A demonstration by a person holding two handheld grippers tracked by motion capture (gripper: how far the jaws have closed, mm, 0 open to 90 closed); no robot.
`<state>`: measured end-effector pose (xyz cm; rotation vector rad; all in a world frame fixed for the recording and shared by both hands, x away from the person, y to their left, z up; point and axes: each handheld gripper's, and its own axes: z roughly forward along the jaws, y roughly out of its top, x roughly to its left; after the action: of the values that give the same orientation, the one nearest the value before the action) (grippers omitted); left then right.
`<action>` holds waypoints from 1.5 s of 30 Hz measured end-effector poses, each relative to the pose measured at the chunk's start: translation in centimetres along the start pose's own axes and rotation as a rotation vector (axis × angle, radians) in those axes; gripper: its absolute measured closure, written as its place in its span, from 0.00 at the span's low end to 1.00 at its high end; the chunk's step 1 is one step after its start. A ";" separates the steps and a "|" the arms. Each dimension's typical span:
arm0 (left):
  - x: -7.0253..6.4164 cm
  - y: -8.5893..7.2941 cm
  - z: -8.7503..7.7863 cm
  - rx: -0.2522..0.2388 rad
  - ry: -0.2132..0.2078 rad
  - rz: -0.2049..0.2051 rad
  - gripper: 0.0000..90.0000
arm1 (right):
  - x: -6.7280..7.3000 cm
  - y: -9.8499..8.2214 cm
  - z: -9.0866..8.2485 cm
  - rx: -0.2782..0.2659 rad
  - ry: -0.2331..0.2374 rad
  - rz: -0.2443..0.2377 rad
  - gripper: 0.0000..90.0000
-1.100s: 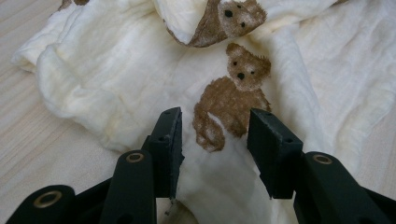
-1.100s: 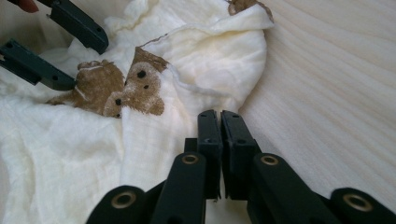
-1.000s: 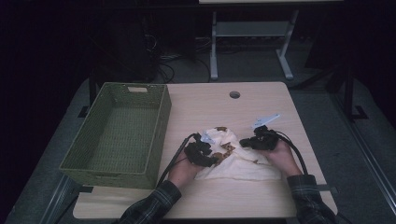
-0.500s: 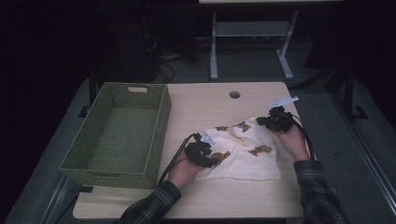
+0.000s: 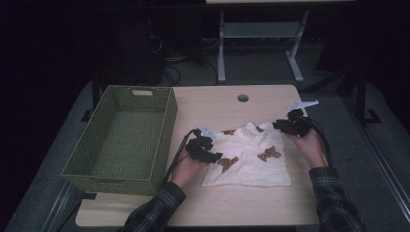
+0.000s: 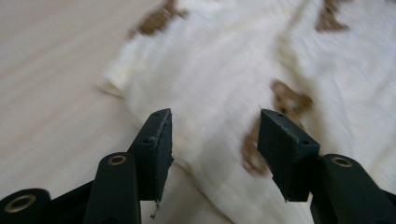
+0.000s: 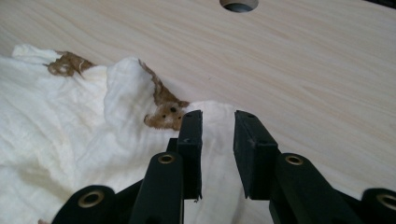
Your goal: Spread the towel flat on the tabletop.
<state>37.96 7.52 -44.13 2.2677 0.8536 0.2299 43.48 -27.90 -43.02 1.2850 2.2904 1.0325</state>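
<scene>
One cloth (image 5: 251,157), one basket (image 5: 121,140), seemingly two tools.

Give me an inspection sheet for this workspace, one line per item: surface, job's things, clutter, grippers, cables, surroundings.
Surface: light wooden table with a round hole near its far edge.
Job's things: white cloth with brown bear prints, spread flat but rumpled along its far edge.
Clutter: empty green basket on the table's left side.
Grippers: left gripper at the cloth's left edge, jaws open over it and just opening; right gripper at the far right corner, jaws just opening, a fold between them, not pinched.
Cables: one trails from each gripper; more lie on the floor behind the table.
Surroundings: dark room, metal stand behind the table.
</scene>
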 end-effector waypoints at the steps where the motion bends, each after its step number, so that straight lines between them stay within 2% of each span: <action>1: 0.5 0.4 0.1 -0.005 0.011 -0.006 0.50 | 0.0 -0.1 0.0 0.004 0.001 0.009 0.80; 5: 2.3 1.6 0.5 -0.020 0.044 -0.045 0.52 | -0.5 -0.1 0.3 0.002 0.008 0.017 0.80; 7: 3.5 2.4 0.9 -0.042 0.061 -0.084 0.54 | -0.6 0.2 0.5 0.001 0.007 0.017 0.80; 8: 3.5 2.4 0.9 -0.042 0.061 -0.084 0.54 | -0.7 0.4 0.6 0.000 0.009 0.019 0.80; 9: 4.5 2.9 1.4 -0.043 0.074 -0.098 0.55 | -0.7 0.6 0.7 -0.001 0.011 0.022 0.80; 11: 5.5 3.4 2.2 -0.034 0.085 -0.108 0.55 | -0.7 0.8 0.9 -0.021 -0.001 0.011 0.80; 14: 6.5 3.7 3.2 -0.016 0.083 -0.122 0.56 | -1.0 0.9 1.4 -0.034 -0.007 0.012 0.80; 19: 6.7 3.4 4.4 0.032 0.078 -0.090 0.56 | -1.7 0.4 2.7 -0.018 0.003 0.057 0.79; 23: 6.7 3.3 4.8 0.050 0.079 -0.076 0.58 | -2.1 0.1 3.6 -0.019 0.000 0.063 0.79; 24: 6.6 3.3 4.9 0.058 0.089 -0.053 0.59 | -2.2 0.1 3.7 -0.020 0.002 0.066 0.79; 26: 6.4 3.4 5.0 0.054 0.106 -0.042 0.64 | -2.4 0.3 4.3 0.000 0.017 0.079 0.75; 28: 6.4 3.7 5.0 0.054 0.154 -0.019 0.73 | -2.5 0.6 4.7 0.006 0.019 0.087 0.76; 30: 6.7 3.9 5.2 0.053 0.177 -0.024 0.81 | -2.5 0.9 4.9 -0.010 -0.001 0.077 0.76; 32: 7.0 4.0 5.4 0.044 0.187 -0.027 0.85 | -2.6 1.1 5.4 0.024 0.012 0.083 0.76; 37: 7.9 4.4 5.7 0.047 0.188 -0.035 0.95 | -2.6 1.2 5.8 0.048 0.010 0.076 0.79; 41: 8.3 4.4 5.8 0.058 0.220 -0.044 0.99 | -2.8 1.0 6.1 0.080 0.004 0.062 0.80; 43: 8.7 4.3 5.7 0.045 0.213 -0.065 0.99 | -2.8 0.8 6.2 0.082 0.007 0.064 0.80; 45: 8.8 4.2 5.6 0.043 0.207 -0.068 0.99 | -2.9 0.7 6.1 0.081 0.006 0.065 0.82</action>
<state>49.03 7.83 -46.17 2.2779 1.0494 0.4246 49.09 -27.43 -46.92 1.3978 2.3317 0.9743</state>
